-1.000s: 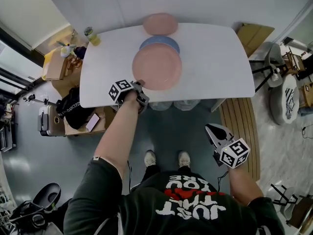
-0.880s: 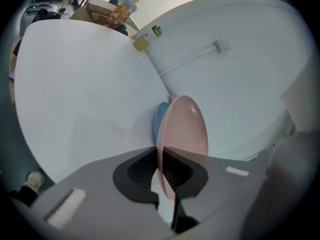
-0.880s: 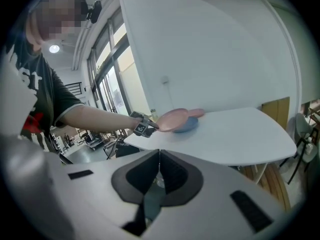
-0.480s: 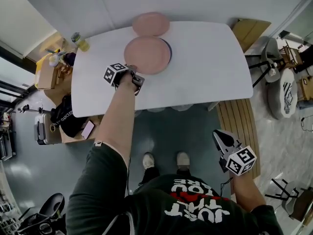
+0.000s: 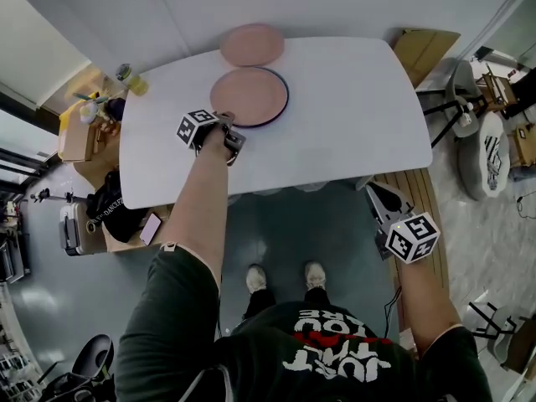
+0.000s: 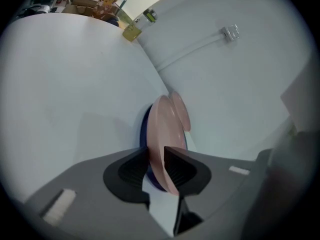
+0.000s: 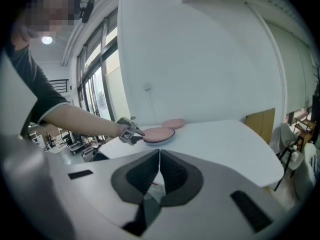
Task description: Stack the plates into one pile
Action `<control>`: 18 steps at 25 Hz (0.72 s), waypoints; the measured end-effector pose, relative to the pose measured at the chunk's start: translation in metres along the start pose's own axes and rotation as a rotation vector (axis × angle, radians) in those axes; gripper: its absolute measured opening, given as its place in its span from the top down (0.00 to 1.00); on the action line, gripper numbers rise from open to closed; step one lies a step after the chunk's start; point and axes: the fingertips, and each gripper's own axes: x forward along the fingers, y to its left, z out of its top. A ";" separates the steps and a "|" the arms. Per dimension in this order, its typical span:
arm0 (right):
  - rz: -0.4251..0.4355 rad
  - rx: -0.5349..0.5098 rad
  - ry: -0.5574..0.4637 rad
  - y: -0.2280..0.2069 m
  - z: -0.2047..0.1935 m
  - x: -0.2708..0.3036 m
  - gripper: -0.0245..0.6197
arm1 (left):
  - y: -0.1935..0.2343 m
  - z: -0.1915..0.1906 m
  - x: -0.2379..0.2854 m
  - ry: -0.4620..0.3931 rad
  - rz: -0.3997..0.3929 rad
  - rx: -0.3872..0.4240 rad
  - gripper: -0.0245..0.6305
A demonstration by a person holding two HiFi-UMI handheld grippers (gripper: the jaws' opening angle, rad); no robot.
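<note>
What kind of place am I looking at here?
Probably a workroom or lab, not a home kitchen: a bare white table stands against a plain wall, cardboard boxes and bags clutter the grey floor, and tall windows line one side.

Upside-down white print on the person's black shirt (image 5: 335,354), behind the right gripper (image 5: 375,193), reads "JUST" and "YOU".

Left claw (image 5: 234,133) opening round the pink plate's (image 5: 249,96) rim; right claw (image 5: 372,193) shut.
</note>
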 end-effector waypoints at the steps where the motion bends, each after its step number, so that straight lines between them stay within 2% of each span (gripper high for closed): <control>1: -0.016 -0.006 -0.006 -0.008 0.005 0.009 0.95 | 0.001 -0.003 0.000 0.011 0.002 0.013 0.83; 4: -0.050 -0.016 -0.010 -0.028 0.018 0.035 0.95 | 0.002 -0.014 0.001 0.056 -0.008 0.049 0.74; 7: -0.064 0.012 -0.010 -0.040 0.027 0.053 0.95 | -0.006 -0.020 0.002 0.098 -0.052 0.108 0.67; 10: -0.061 0.007 -0.001 -0.040 0.030 0.060 0.95 | -0.018 -0.024 0.001 0.131 -0.098 0.182 0.51; 12: -0.057 -0.001 0.005 -0.038 0.029 0.058 0.95 | -0.022 -0.021 -0.003 0.118 -0.090 0.226 0.48; 15: -0.058 0.005 0.003 -0.036 0.028 0.056 0.95 | -0.023 -0.007 -0.017 0.045 -0.075 0.275 0.48; 17: -0.056 0.007 -0.003 -0.031 0.030 0.053 0.95 | -0.032 -0.001 -0.036 0.009 -0.124 0.348 0.48; 18: -0.054 0.007 -0.008 -0.028 0.031 0.051 0.95 | -0.041 -0.001 -0.050 -0.007 -0.168 0.408 0.48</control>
